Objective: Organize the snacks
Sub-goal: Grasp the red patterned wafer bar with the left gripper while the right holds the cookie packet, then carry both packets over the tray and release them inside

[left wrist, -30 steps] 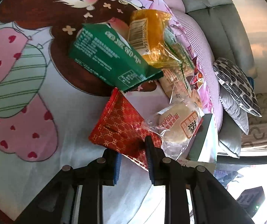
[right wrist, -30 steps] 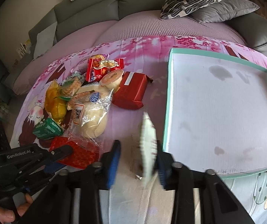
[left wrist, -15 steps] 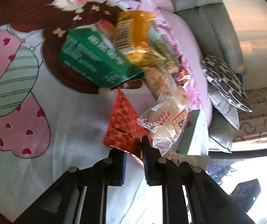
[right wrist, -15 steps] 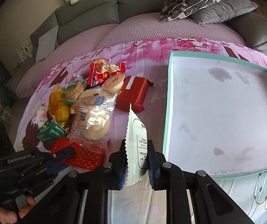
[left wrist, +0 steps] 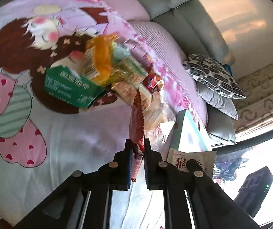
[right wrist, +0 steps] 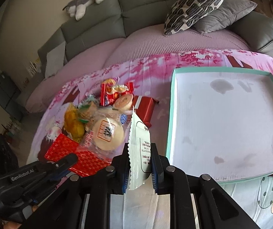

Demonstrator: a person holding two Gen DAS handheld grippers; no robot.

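Since 1 second ago both grippers have clamped and lifted: left gripper (left wrist: 137, 143) grasps the red patterned foil packet (left wrist: 136, 122), right gripper (right wrist: 139, 152) the white sachet (right wrist: 138, 145). Empty teal-rimmed tray (right wrist: 170, 129) awaits both.

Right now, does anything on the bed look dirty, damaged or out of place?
Yes. The tray has grey smudges on its white floor, near the far edge and near the front. It holds no snacks; the rest sit heaped to its left.

red gold-patterned packet (right wrist: 64, 149), teal-rimmed white tray (right wrist: 171, 103)
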